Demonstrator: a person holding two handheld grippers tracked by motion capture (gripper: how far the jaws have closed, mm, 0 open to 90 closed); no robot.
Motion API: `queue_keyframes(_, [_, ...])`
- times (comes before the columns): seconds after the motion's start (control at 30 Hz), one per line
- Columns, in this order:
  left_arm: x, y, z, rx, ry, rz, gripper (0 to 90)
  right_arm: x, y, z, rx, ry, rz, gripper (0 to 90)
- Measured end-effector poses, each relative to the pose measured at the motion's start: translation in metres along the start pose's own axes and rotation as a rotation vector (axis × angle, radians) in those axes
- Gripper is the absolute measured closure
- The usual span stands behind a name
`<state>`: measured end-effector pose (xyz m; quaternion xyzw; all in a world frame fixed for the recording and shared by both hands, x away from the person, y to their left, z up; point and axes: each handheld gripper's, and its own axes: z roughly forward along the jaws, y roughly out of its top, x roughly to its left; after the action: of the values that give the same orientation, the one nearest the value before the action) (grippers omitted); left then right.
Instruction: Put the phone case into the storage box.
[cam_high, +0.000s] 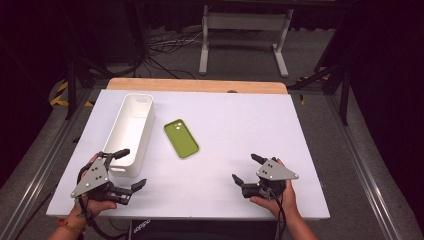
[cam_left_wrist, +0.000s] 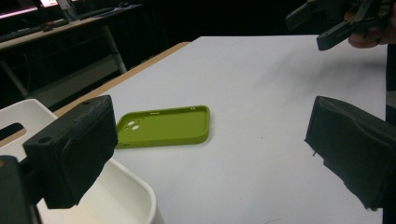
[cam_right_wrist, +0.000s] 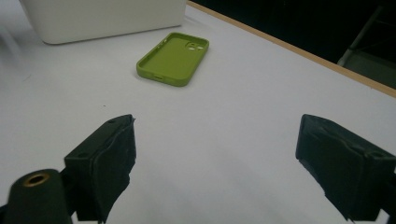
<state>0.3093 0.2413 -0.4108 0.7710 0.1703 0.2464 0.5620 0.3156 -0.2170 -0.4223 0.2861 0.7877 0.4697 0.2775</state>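
Observation:
A green phone case (cam_high: 181, 138) lies flat on the white table (cam_high: 235, 120), hollow side up, also seen in the left gripper view (cam_left_wrist: 163, 126) and the right gripper view (cam_right_wrist: 173, 58). A long white bin (cam_high: 131, 132) stands to its left. My left gripper (cam_high: 131, 169) is held at the table's front left, by the bin's near end, open with nothing between its jaws. My right gripper (cam_high: 245, 168) is at the front right, open and empty, pointing toward the case. In the left gripper view the right gripper (cam_left_wrist: 336, 21) shows at the top right.
A wooden strip (cam_high: 197, 85) runs along the table's far edge. Beyond it are a white stand frame (cam_high: 245, 35) and cables on a dark floor. Metal rails (cam_high: 45, 165) flank the table.

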Motion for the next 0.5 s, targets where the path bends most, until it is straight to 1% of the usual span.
queue_keyframes(0.07, [-0.001, 0.001, 0.000, 0.005, 0.005, 0.013, 3.2, -0.002, 0.001, 0.003, 0.011, 0.012, 0.005, 13.0])
queue_keyframes(0.1, [-0.002, 0.000, 0.000, 0.003, 0.004, 0.011, 3.3, -0.002, 0.002, 0.005, 0.022, 0.010, 0.009, 13.0])
queue_keyframes(0.13, [-0.001, 0.000, 0.000, 0.004, 0.006, 0.008, 3.4, -0.003, 0.003, 0.006, 0.023, 0.017, 0.013, 13.0])
queue_keyframes(0.17, [-0.001, -0.001, 0.000, 0.004, 0.007, -0.004, 3.5, -0.003, 0.004, 0.007, 0.023, 0.022, 0.020, 13.0])
queue_keyframes(0.27, [0.001, -0.003, -0.003, 0.006, 0.017, -0.011, 3.5, -0.005, 0.007, 0.012, 0.030, 0.032, 0.026, 13.1])
queue_keyframes(0.3, [0.001, -0.004, -0.004, 0.004, 0.017, -0.026, 3.5, -0.006, 0.009, 0.014, 0.036, 0.030, 0.025, 13.0])
queue_keyframes(0.37, [0.001, -0.006, -0.007, 0.004, 0.025, -0.025, 3.6, -0.006, 0.011, 0.016, 0.042, 0.035, 0.023, 13.1])
queue_keyframes(0.4, [0.001, -0.007, -0.008, 0.002, 0.026, -0.030, 3.8, -0.007, 0.014, 0.019, 0.048, 0.044, 0.017, 13.1])
queue_keyframes(0.43, [0.001, -0.008, -0.010, 0.005, 0.029, -0.027, 3.9, -0.008, 0.016, 0.020, 0.055, 0.041, 0.010, 13.1])
queue_keyframes(0.47, [0.001, -0.009, -0.011, 0.010, 0.033, -0.031, 3.9, -0.009, 0.019, 0.022, 0.053, 0.044, 0.010, 13.1])
queue_keyframes(0.5, [0.002, -0.010, -0.011, 0.016, 0.027, -0.038, 4.0, -0.010, 0.023, 0.024, 0.054, 0.057, 0.017, 13.1])
